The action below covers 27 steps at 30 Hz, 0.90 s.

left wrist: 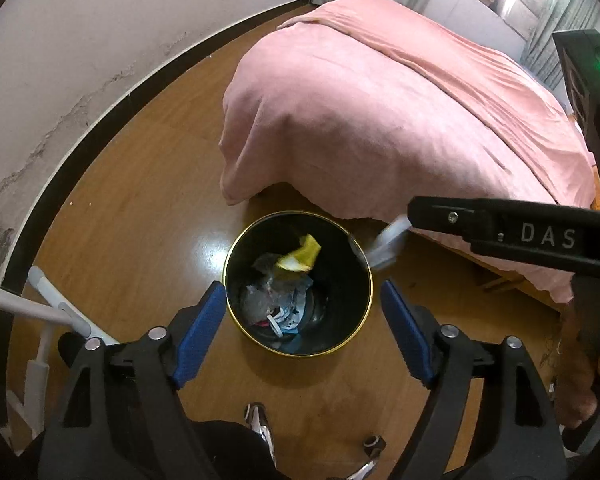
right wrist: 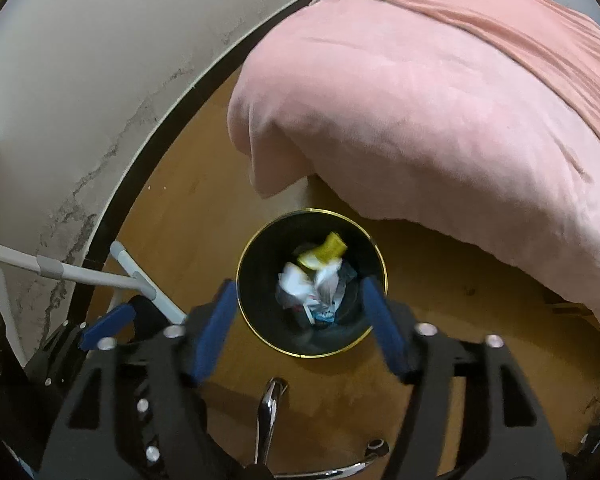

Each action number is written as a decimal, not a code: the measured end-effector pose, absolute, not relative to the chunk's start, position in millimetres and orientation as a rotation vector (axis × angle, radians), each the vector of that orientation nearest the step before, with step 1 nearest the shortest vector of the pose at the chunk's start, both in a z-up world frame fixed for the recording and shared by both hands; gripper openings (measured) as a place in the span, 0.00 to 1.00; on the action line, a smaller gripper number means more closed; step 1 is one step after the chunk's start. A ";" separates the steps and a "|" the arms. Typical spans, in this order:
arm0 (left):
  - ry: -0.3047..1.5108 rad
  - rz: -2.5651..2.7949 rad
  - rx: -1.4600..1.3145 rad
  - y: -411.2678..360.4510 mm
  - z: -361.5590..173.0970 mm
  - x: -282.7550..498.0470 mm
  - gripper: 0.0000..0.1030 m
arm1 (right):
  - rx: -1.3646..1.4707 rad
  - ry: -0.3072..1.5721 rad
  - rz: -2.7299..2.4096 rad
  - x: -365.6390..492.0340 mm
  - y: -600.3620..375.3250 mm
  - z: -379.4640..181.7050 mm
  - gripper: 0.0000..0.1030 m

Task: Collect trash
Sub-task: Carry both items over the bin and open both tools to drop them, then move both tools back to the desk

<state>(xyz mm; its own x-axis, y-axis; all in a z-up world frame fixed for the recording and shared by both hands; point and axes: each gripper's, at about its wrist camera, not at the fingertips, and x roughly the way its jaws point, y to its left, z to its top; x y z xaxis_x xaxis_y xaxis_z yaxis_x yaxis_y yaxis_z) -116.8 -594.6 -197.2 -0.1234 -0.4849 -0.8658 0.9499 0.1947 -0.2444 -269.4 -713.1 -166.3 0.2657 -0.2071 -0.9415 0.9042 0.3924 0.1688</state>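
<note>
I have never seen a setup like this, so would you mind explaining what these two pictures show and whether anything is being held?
There is no robot here: a person carries a hand-held two-finger gripper in each hand, and each has a fisheye camera looking along its blue-padded fingers. One picture comes from the left gripper, the other from the right gripper. Both point steeply down at a black wastebin with a gold rim, standing on the wooden floor beside a bed under a pink blanket. In the bin lie crumpled wrappers and a yellow scrap. Both grippers are open, with nothing between their pads. In the left view, a blurred white piece shows at the right gripper's tip over the bin's rim, apparently falling.
</note>
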 end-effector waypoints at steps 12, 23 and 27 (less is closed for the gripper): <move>0.914 -1.399 0.539 -549.2 -100.8 -122.3 0.87 | 0.752 0.939 -0.956 -271.3 -703.3 -131.9 0.66; 0.691 -1.048 0.493 -358.7 16.6 2.1 0.90 | 0.423 0.822 -0.670 -156.6 -593.9 -15.1 0.72; 0.678 -0.741 0.497 -258.1 13.2 79.4 0.90 | 0.316 0.810 -0.406 -78.9 -519.8 12.2 0.72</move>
<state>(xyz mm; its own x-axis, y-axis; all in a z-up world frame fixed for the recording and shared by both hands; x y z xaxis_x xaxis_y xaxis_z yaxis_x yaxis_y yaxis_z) 79.4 -258.1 13.2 0.5460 -0.4439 -0.7105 0.7472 0.6416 0.1733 -78.9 -519.8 12.2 0.6202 -0.2280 -0.7506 0.4646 0.8777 0.1174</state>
